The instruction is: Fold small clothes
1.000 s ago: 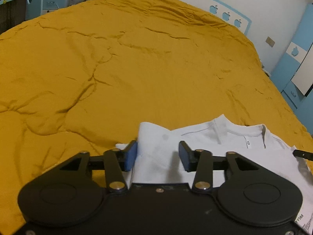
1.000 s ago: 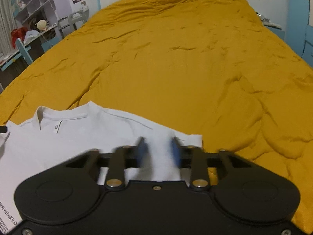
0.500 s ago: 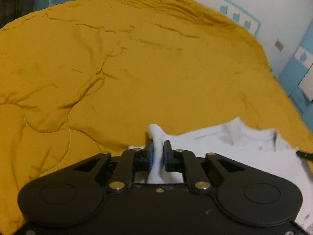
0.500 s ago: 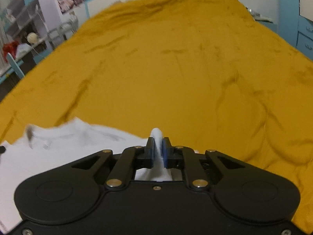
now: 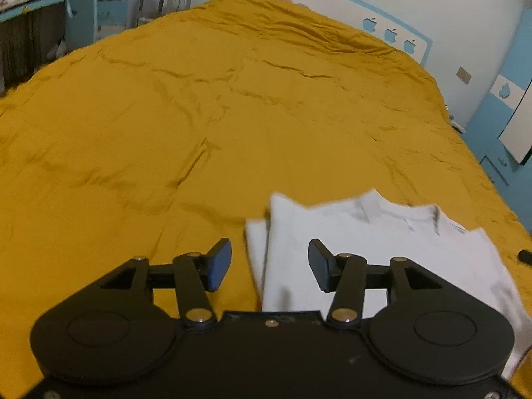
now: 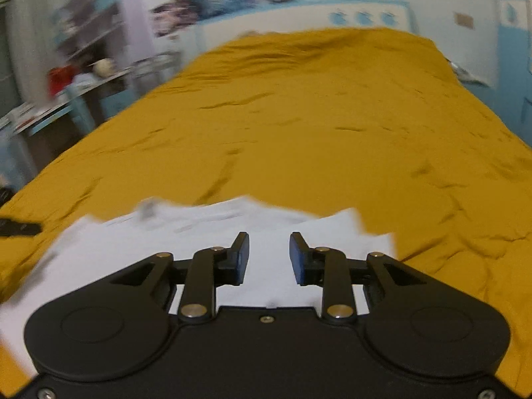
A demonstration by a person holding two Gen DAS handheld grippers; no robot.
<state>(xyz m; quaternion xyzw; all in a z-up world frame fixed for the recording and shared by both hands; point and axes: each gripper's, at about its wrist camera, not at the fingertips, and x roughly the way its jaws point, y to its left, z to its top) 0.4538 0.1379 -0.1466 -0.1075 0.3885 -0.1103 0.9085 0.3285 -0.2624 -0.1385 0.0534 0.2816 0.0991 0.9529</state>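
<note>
A small white T-shirt (image 5: 365, 232) lies on the mustard-yellow quilt (image 5: 199, 116), collar toward the far side, its left sleeve folded in over the body. My left gripper (image 5: 269, 264) is open and empty above the shirt's left edge. In the right wrist view the shirt (image 6: 199, 232) lies under my right gripper (image 6: 268, 259), which is open and empty above the folded-in right side. That view is blurred by motion.
The quilt (image 6: 332, 116) covers a large bed. A white and blue headboard (image 5: 332, 3) stands at the far end. A desk and shelves (image 6: 66, 76) stand left of the bed, blue cabinets (image 5: 505, 116) right. The other gripper's black tip (image 5: 524, 255) shows at right.
Half a second ago both grippers were shut on pinched shirt fabric. Both have now opened and let go, and the sleeves lie folded inward on the shirt. Both grippers have risen and pulled back.
</note>
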